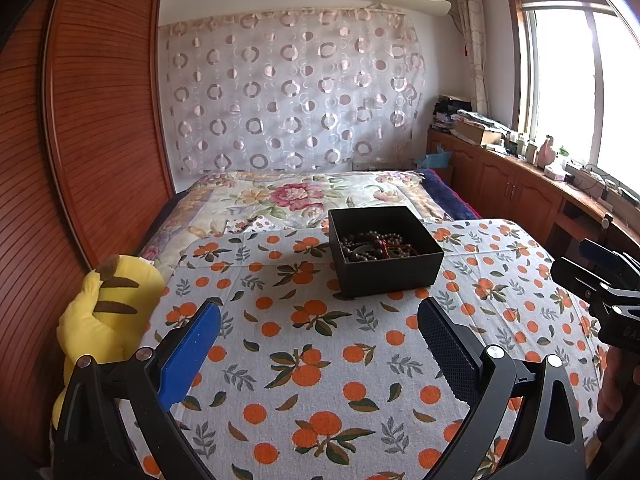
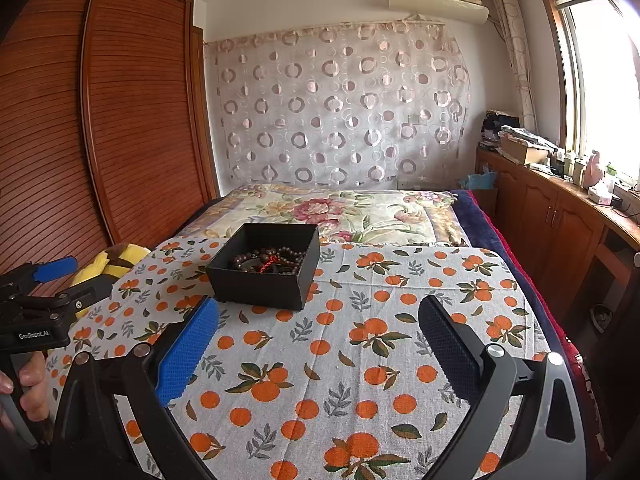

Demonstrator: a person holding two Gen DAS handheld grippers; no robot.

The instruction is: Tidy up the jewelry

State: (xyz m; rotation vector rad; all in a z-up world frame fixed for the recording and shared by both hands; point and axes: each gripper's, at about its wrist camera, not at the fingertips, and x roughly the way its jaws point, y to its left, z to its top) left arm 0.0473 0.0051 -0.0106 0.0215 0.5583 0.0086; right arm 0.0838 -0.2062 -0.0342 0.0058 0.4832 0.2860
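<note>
1 black box [image 1: 384,258] sits on the orange-print cloth [image 1: 320,360], w/ a pile of dark bead strands [image 1: 376,246] inside, can't count em. 2 grippers: left gripper [image 1: 320,344] and right gripper [image 2: 320,344] both spread wide, holding nothing, hovering near the box. 1 yellow plush [image 1: 104,312] at the cloth's left edge.

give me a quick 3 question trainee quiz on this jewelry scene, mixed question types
1. True or false: the black box has its lid on.
2. Multiple choice: the beads lie (a) on the tablecloth, (b) inside the box, (c) in the left gripper.
3. Short answer: what state are the left gripper and right gripper in?

Key
1. False; the box is open on top.
2. b; dark beads with a red cord sit inside it.
3. Both open and empty, held above the orange-print tablecloth, short of the box.
</note>
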